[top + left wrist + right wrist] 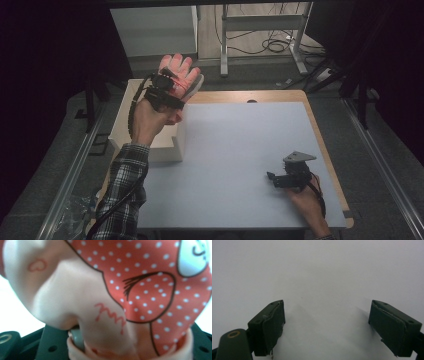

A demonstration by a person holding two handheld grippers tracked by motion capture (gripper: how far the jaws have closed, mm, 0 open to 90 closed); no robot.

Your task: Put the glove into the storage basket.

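Fabric [186,75], pink and red with white dots, is pinched in the left gripper [167,82], whose fingers are closed tight on a bunched fold and held up over the far end of the white box [165,142] at the table's [240,165] left edge. In the left gripper view the cloth [120,297] sits right against the lens, so I judge the hold to be on one gathered fold; if it slips, the piece could drop outside the box or catch on its rim. How much cloth hangs below is hidden by the hand, and what kind of item it is stays unclear. The right gripper [280,179] rests near the table's right edge, its fingers [268,327] wide apart with nothing between them.
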